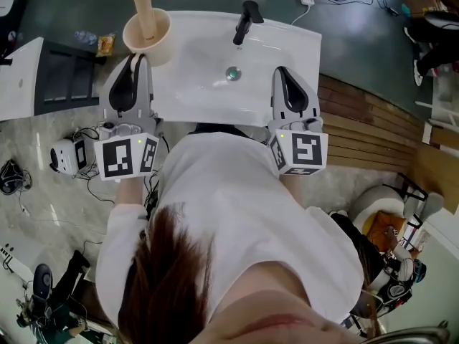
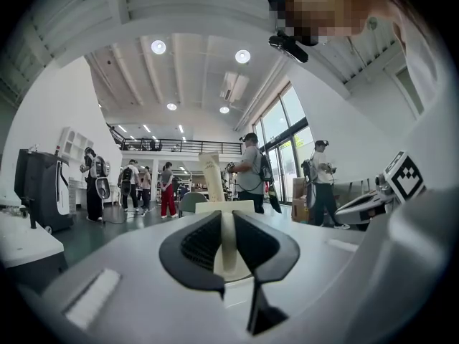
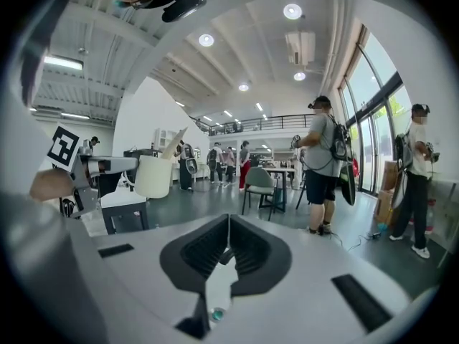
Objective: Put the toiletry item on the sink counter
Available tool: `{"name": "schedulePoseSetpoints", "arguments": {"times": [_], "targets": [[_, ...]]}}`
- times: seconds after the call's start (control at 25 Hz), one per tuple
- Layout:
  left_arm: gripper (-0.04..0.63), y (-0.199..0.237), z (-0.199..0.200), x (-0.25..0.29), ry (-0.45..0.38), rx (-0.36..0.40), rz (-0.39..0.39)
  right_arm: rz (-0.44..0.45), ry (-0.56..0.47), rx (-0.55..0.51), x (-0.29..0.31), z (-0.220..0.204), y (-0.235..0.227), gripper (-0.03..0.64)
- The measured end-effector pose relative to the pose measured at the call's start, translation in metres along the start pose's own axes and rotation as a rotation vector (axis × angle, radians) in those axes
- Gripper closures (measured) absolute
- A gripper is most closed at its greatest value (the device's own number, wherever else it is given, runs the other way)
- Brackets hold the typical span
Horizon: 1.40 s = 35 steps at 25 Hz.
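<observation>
**Left gripper** (image 1: 136, 60): Held forward from the left side of the white-shirted person (image 1: 237, 221), roughly level. It is directed at the rear left corner of the white ceramic sink counter (image 1: 287, 49). Its dark jaws are drawn in to a narrow gap and pinched on the near wall of a cream-beige round plastic cup (image 1: 163, 43). In the left gripper view a pale strip of that wall is seen clamped between the two pads.

**Right gripper** (image 1: 283, 72): Held forward on the person's right, beside the left gripper and well apart from it, over the front right part of the sink counter. It is tipped slightly downward. Its jaws are pressed together, with only a thin slit showing, and nothing is held between them.

**Toiletry item:** The cup is positioned at the sink counter's rear left corner, left of the black tap (image 1: 245, 20) and well apart from the round metal drain (image 1: 232, 73). A tan squeeze tube (image 1: 143, 9) is stood inside the cup, leaning slightly and rising well above the rim, with dark lettering near its top end. Whether the cup's base is set on the counter or is held just above it cannot be told.
</observation>
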<state>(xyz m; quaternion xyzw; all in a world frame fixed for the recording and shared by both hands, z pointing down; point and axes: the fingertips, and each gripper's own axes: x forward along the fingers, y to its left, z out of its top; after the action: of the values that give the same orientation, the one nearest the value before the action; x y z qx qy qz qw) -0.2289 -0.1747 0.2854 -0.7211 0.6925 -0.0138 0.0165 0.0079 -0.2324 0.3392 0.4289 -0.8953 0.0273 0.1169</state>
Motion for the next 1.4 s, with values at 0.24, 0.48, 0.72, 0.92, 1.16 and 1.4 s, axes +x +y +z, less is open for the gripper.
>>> {"name": "schedulePoseSetpoints", "arguments": {"times": [0.24, 0.48, 0.72, 0.92, 1.16, 1.4], "targets": [[0.540, 0.002, 0.003, 0.010, -0.010, 0.006, 0.018, 0.000, -0.006, -0.001, 0.005, 0.002, -0.010, 0.604], [0.540, 0.011, -0.008, 0.027, -0.004, -0.013, 0.026, 0.001, -0.010, -0.001, 0.014, 0.005, -0.012, 0.604], [0.540, 0.022, -0.033, 0.051, 0.020, -0.065, 0.039, -0.001, -0.024, 0.004, 0.022, 0.008, -0.016, 0.604], [0.540, 0.028, -0.059, 0.073, 0.057, -0.044, 0.022, -0.010, -0.023, 0.018, 0.031, 0.005, -0.017, 0.604], [0.540, 0.038, -0.074, 0.089, 0.062, -0.024, 0.041, -0.016, -0.019, 0.028, 0.034, 0.004, -0.015, 0.604], [0.540, 0.051, -0.088, 0.105, 0.055, 0.009, 0.087, -0.025, -0.020, 0.028, 0.036, 0.002, -0.013, 0.604]]}}
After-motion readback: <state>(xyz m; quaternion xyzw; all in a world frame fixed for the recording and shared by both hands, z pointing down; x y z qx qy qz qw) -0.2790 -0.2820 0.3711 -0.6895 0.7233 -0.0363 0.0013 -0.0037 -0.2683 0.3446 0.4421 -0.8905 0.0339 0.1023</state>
